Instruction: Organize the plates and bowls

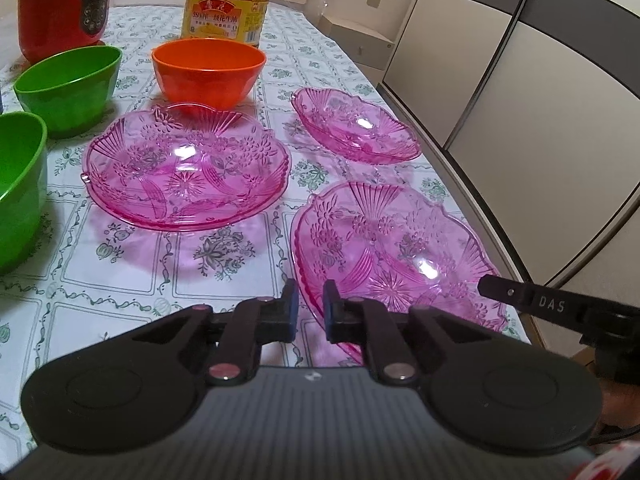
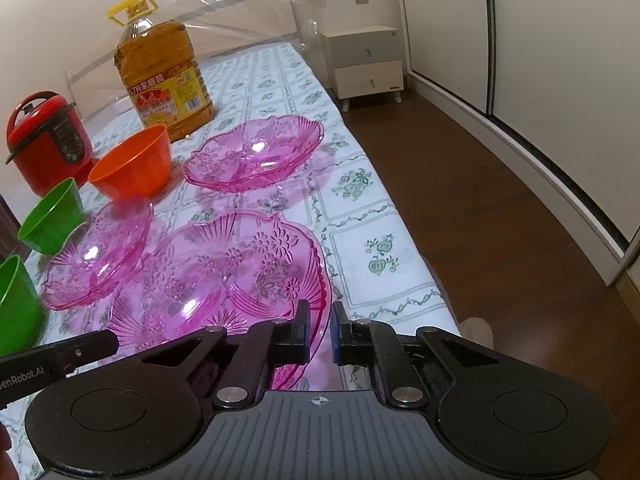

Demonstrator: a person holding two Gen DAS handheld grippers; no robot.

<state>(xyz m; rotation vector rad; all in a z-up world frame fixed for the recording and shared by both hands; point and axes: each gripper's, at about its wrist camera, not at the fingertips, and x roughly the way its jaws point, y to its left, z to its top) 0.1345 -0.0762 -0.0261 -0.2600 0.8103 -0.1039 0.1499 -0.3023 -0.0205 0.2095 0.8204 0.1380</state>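
Nearest thing on the worktop (image 2: 384, 216) is the big pink plate (image 2: 224, 276), sitting right by the front edge, and both grippers are on its rim. The left gripper (image 1: 309, 300) has its fingers clamped on the plate's near-left rim, you can see the pink edge running up between the blue pads. The right gripper (image 2: 321, 330) is clamped the same way on the opposite side of that rim, nearer the worktop's edge. In each wrist view the other gripper pokes in from the side as a black bar. The plate looks like it's sitting flat on the flowery tablecloth, though I can't tell for sure if it's lifted at all. Just past it on the left is a second pink plate (image 1: 186, 168), round and close beside the first one. Further back on the right is a third pink plate (image 1: 356, 124), more oval, well apart from the others. Along the left side are two green bowls, the near green bowl (image 1: 18, 184) and the far green bowl (image 1: 70, 84), then an orange bowl (image 1: 208, 72) behind the round plate. At the back stand a red rice cooker (image 2: 50, 140) and a big bottle of cooking oil (image 2: 164, 76).
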